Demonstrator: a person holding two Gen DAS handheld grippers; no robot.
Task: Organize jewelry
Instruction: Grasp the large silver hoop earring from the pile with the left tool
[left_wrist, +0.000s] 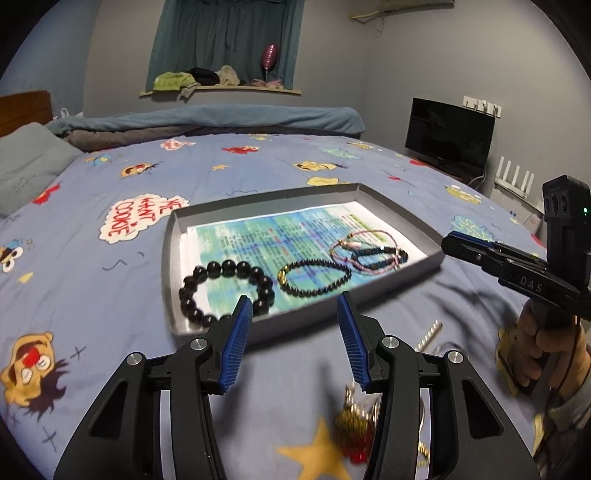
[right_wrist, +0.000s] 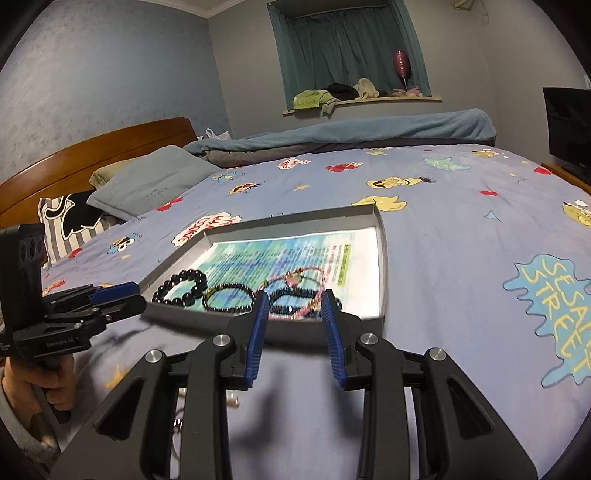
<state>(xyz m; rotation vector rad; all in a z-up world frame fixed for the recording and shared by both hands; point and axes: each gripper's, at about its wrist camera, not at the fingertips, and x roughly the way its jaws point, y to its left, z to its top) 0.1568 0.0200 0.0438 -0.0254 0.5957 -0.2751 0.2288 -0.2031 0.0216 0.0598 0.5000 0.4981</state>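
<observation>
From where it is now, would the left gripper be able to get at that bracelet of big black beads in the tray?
Probably yes. The left gripper is open and empty, the big-bead bracelet lies uncovered just past the low near wall of the tray, nothing between.

Bed (left_wrist: 110, 295), cartoon-print blue sheet. On it: grey tray (left_wrist: 173, 254), gold-and-red jewelry (left_wrist: 351, 424) near front edge, grey pillow (right_wrist: 155, 181), folded blankets (left_wrist: 207, 122) at far side.

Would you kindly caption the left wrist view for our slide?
Open left gripper hovers before a grey tray holding beaded bracelets.
</observation>
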